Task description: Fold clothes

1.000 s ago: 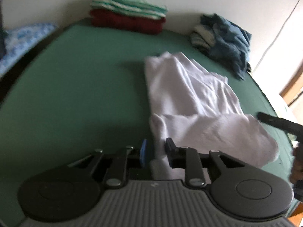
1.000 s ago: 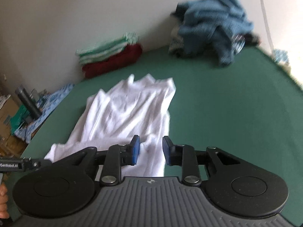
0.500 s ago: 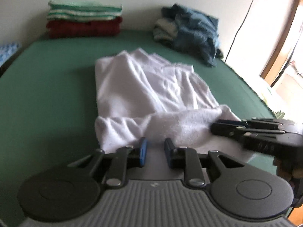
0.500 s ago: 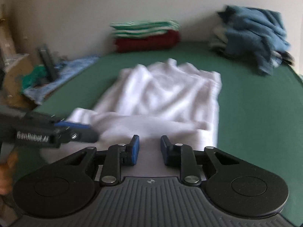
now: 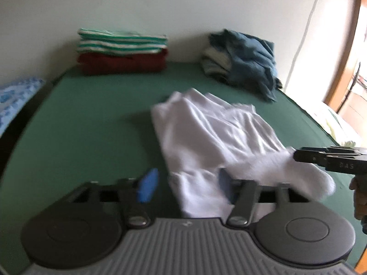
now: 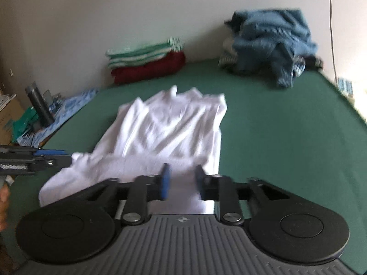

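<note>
The white shirt (image 5: 213, 135) lies on the green tabletop (image 5: 91, 119), its near hem rolled back over itself. The left gripper (image 5: 185, 184) gapes wide, holding nothing; the right gripper (image 6: 182, 181) stands partly open with cloth between its fingers, but whether it holds any I cannot tell. The loose roll could slump crooked if let go unevenly. Only the right view shows the clutter (image 6: 36, 114) off the tabletop's left edge; only the left view shows the doorway (image 5: 351, 68).
</note>
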{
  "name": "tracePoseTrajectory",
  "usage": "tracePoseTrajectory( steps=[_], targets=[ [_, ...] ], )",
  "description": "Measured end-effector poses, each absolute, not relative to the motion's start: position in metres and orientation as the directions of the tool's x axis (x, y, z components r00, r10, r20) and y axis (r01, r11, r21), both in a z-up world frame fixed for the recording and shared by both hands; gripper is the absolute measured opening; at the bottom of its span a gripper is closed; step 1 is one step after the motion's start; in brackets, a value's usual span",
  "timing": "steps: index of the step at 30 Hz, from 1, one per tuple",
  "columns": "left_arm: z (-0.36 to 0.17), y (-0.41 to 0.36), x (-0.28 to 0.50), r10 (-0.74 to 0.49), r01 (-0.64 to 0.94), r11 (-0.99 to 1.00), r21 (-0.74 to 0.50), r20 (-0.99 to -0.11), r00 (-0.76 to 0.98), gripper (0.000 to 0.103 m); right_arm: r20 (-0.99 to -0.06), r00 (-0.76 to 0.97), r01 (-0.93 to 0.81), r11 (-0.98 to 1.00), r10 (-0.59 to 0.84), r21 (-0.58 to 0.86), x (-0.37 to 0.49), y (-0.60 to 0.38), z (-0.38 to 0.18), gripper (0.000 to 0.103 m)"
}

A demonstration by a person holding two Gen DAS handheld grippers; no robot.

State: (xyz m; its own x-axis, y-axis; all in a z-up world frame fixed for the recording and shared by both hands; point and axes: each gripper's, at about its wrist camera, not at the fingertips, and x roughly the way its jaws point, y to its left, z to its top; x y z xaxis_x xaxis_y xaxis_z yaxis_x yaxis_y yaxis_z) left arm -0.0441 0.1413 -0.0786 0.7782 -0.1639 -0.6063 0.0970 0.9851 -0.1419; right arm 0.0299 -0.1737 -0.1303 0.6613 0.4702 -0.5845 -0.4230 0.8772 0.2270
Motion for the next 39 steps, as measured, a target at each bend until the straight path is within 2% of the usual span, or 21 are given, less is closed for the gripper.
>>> tracePoseTrajectory(
  steps=[2,4,6,8,9,10,11,12,19,23,25,27,29,30,31,33,37,39],
  targets=[
    [-0.086,0.146,-0.035,-0.154,0.070,0.985,-0.157,-0.620,0.770,0.072,-0.585,0.673,-0.410,0.886,0.453,0.216,0.034,-0.174,-0.129,0.036],
    [-0.097,0.148,-0.023,-0.192,0.074,0.977,-0.203,-0.666,0.721,0.067,-0.585,0.684,-0.397,0.895,0.436,0.204,0.038,-0.175,-0.128,0.036],
    [-0.105,0.144,-0.020,-0.228,0.094,0.970,-0.226,-0.693,0.684,0.054,-0.584,0.693,-0.387,0.901,0.424,0.196,0.041,-0.175,-0.127,0.036],
    [-0.106,0.137,-0.026,-0.245,0.120,0.966,-0.227,-0.679,0.692,0.049,-0.576,0.695,-0.391,0.898,0.431,0.201,0.039,-0.178,-0.126,0.031],
    [-0.106,0.134,-0.028,-0.247,0.129,0.967,-0.221,-0.670,0.701,0.031,-0.572,0.696,-0.393,0.897,0.435,0.203,0.038,-0.179,-0.126,0.019],
    [-0.105,0.132,-0.028,-0.236,0.125,0.970,-0.209,-0.668,0.706,0.022,-0.568,0.697,-0.396,0.895,0.438,0.206,0.037,-0.180,-0.125,0.010],
    [-0.105,0.130,-0.028,-0.224,0.121,0.973,-0.197,-0.666,0.711,0.010,-0.564,0.698,-0.398,0.894,0.442,0.208,0.036,-0.182,-0.124,0.009],
    [-0.102,0.131,-0.027,-0.226,0.119,0.972,-0.205,-0.657,0.719,0.006,-0.560,0.698,-0.400,0.892,0.446,0.211,0.035,-0.183,-0.124,0.008],
    [-0.078,0.143,-0.012,-0.219,0.097,0.967,-0.234,-0.583,0.782,0.005,-0.459,0.761,-0.377,0.888,0.458,0.262,0.044,-0.187,-0.103,0.007],
    [-0.100,0.147,0.012,-0.205,0.070,0.971,-0.229,-0.638,0.742,0.005,-0.495,0.749,-0.373,0.898,0.441,0.236,0.067,-0.178,-0.120,0.007],
    [-0.112,0.144,0.016,-0.191,0.068,0.975,-0.210,-0.654,0.732,0.009,-0.537,0.725,-0.379,0.901,0.432,0.213,0.076,-0.172,-0.133,0.008],
    [-0.109,0.142,0.015,-0.191,0.067,0.975,-0.210,-0.652,0.733,0.009,-0.549,0.719,-0.378,0.903,0.425,0.204,0.076,-0.171,-0.139,0.011],
    [-0.105,0.143,0.012,-0.194,0.074,0.975,-0.210,-0.642,0.741,0.011,-0.551,0.724,-0.365,0.909,0.414,0.204,0.073,-0.175,-0.135,0.023],
    [-0.102,0.143,0.012,-0.186,0.073,0.977,-0.199,-0.643,0.743,0.017,-0.548,0.732,-0.353,0.914,0.404,0.202,0.070,-0.179,-0.131,0.029],
    [-0.099,0.144,0.011,-0.178,0.072,0.980,-0.187,-0.644,0.744,0.020,-0.543,0.742,-0.342,0.918,0.394,0.201,0.067,-0.183,-0.126,0.031],
    [-0.089,0.149,0.005,-0.154,0.057,0.984,-0.170,-0.635,0.757,0.025,-0.511,0.756,-0.352,0.913,0.408,0.207,0.055,-0.190,-0.111,0.031],
    [-0.066,0.155,-0.018,-0.129,0.049,0.988,-0.146,-0.607,0.784,0.024,-0.487,0.709,-0.460,0.858,0.510,0.228,0.029,-0.189,-0.093,0.031],
    [-0.060,0.148,-0.032,-0.219,0.113,0.971,-0.209,-0.601,0.769,0.027,-0.525,0.673,-0.493,0.845,0.521,0.206,0.019,-0.181,-0.100,0.031]
  ],
)
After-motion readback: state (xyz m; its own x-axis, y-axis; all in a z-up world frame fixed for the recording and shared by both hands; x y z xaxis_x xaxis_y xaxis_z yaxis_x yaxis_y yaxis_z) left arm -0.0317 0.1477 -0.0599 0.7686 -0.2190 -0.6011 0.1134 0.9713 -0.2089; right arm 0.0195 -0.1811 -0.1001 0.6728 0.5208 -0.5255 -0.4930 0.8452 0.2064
